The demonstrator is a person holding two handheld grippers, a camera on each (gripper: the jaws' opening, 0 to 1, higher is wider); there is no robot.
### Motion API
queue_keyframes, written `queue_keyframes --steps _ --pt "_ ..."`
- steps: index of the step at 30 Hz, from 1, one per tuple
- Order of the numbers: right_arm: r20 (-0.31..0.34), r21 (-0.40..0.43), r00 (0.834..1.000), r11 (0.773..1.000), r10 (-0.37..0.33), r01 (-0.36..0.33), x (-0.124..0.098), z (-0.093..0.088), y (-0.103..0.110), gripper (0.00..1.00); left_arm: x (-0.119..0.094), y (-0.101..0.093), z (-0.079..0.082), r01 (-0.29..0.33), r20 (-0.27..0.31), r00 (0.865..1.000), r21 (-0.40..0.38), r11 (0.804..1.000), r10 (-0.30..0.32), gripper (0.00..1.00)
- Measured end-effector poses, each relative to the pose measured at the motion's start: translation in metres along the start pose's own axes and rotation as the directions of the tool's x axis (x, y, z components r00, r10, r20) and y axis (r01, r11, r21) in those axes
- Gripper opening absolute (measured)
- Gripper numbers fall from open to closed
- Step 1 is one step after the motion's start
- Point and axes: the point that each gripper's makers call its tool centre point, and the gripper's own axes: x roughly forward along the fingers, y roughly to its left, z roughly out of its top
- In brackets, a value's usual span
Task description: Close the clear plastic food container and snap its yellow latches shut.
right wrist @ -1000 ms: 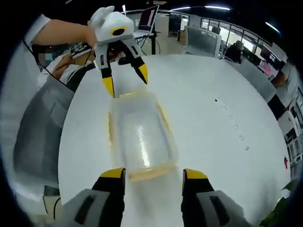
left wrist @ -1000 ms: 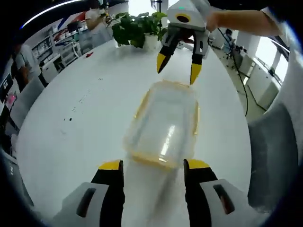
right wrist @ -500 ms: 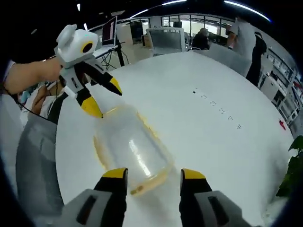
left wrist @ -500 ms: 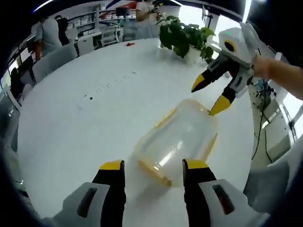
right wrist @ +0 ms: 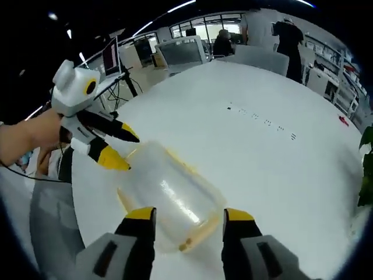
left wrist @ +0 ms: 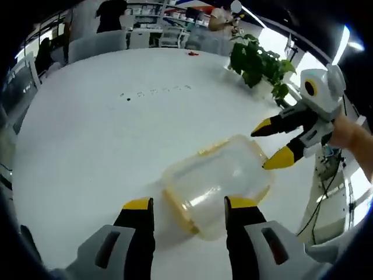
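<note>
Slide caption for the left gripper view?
Two open grippers, left and right, flank a clear yellow-trimmed container on a white table.

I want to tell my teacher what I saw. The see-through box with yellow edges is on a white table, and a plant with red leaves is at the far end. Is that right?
Not quite. The potted plant has green leaves, not red, as the left gripper view shows. The rest holds: the clear food container with yellow edges lies on the white table.

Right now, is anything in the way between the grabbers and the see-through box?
No, nothing visible is. The clear container lies on the white table between both grippers. The left gripper is open at one end, the right gripper open at the other, with bare table around it.
</note>
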Motion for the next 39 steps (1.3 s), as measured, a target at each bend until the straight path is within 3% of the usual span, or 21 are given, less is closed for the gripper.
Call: queue_keyframes --steps 5,7,9,10,12,17,19,24,34,39 --pt "-0.015 0.13 1.0 0.992 0.004 -0.002 0.003 -0.012 -0.003 0.41 0.004 -0.002 -0.006 0.006 0.008 1.0 -0.075 0.997 -0.005 0.46" --pt "0.004 0.139 1.0 0.99 0.011 -0.011 0.004 -0.012 -0.003 0.41 0.006 -0.004 -0.01 0.017 -0.003 1.0 -0.075 0.997 -0.017 0.43" --pt "-0.021 0.16 1.0 0.987 0.011 -0.008 0.006 -0.018 -0.003 0.41 0.008 -0.005 -0.011 0.021 0.006 1.0 -0.096 0.995 -0.021 0.44" --pt "-0.005 0.205 1.0 0.979 0.021 -0.02 0.007 -0.017 -0.001 0.42 0.007 -0.004 -0.011 0.018 0.0 1.0 -0.098 0.995 -0.018 0.44" --pt "-0.004 0.191 1.0 0.981 0.025 -0.024 0.006 -0.017 -0.001 0.4 0.008 -0.006 -0.01 0.027 0.003 1.0 -0.083 0.996 -0.026 0.43" --pt "0.014 0.28 0.999 0.959 0.042 -0.044 0.008 -0.018 0.0 0.39 0.008 -0.006 -0.01 0.036 0.013 0.999 -0.101 0.994 -0.034 0.41" --pt "0.033 0.243 0.999 0.97 0.025 -0.032 0.008 -0.015 0.001 0.39 0.008 -0.006 -0.009 0.032 0.016 0.999 -0.114 0.993 -0.031 0.41" --pt "0.032 0.256 0.999 0.966 0.031 -0.038 0.009 -0.016 0.001 0.38 0.01 -0.005 -0.012 0.043 0.012 0.999 -0.157 0.987 -0.042 0.39" --pt "0.018 0.254 0.999 0.966 0.049 -0.052 0.01 -0.017 0.002 0.35 0.01 -0.008 -0.012 0.043 0.012 0.999 -0.14 0.989 -0.042 0.36" --pt "0.01 0.245 0.998 0.967 0.062 -0.062 0.013 -0.015 0.005 0.31 0.008 -0.011 -0.016 0.03 -0.021 0.999 -0.114 0.993 -0.032 0.31"
